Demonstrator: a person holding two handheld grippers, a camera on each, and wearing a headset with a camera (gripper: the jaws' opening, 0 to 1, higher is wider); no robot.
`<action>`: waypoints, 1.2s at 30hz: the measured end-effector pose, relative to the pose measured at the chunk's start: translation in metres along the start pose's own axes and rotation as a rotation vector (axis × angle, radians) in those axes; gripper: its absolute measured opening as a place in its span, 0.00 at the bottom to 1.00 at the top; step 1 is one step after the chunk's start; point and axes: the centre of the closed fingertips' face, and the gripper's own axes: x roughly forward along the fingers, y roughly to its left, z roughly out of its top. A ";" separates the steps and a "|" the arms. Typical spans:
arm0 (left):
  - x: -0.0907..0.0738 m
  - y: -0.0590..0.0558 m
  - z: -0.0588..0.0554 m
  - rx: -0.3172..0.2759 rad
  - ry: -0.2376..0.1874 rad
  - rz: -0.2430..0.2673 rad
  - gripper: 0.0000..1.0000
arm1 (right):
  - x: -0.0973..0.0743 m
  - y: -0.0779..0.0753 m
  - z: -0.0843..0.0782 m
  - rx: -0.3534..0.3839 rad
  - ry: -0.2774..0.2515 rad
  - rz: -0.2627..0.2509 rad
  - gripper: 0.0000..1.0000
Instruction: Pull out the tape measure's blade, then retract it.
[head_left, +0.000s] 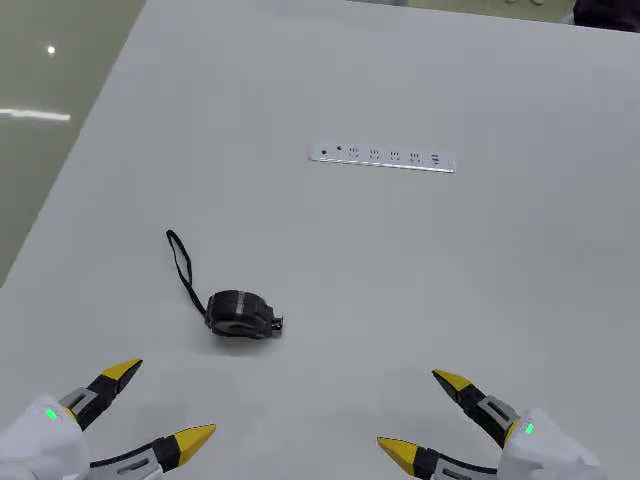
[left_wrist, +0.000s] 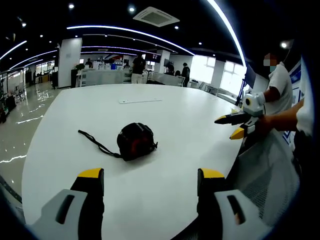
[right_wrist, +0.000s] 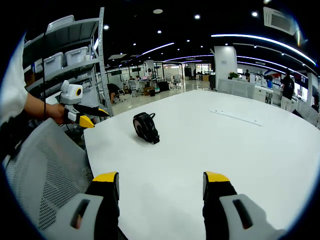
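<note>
We saw the small black round-cased tape measure (head_left: 240, 315) lying on the broad white tabletop (head_left: 400, 270), toward its left half in the head view and apart from both tools. Its thin black wrist strap (head_left: 182, 265) trailed away from the case toward the far left and lay flat on the surface. The blade's little hook tip sat tight against the case on the side opposite the strap. Farther back, well apart from the tape measure, a long white power strip (head_left: 382, 157) lay flat across the tabletop. The left gripper (head_left: 160, 402) hovered at the near edge, below and a little left of the tape measure. Its black fingers with yellow tips (head_left: 192, 437) were spread wide and grasped nothing. The right gripper (head_left: 423, 414) hovered at the near edge further right, and its fingers were likewise released and free of any load. In the left gripper view the tape measure sat just beyond the gap between that tool's parted fingers, slightly left of centre, with the strap running off to the left. In the right gripper view it sat farther off, up and left of the gap. Neither tool touched the case or the strap — both were held off the tabletop, with bare white surface between them and the tape measure.
</note>
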 end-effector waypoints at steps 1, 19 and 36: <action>0.000 0.001 0.000 0.004 0.001 -0.002 0.74 | 0.001 0.000 0.000 0.000 0.000 0.003 0.68; 0.014 0.014 0.002 0.101 0.060 -0.057 0.73 | 0.019 0.000 0.006 -0.030 0.010 0.063 0.65; 0.026 0.019 0.007 0.173 0.094 -0.115 0.70 | 0.039 -0.003 0.014 -0.057 0.017 0.122 0.65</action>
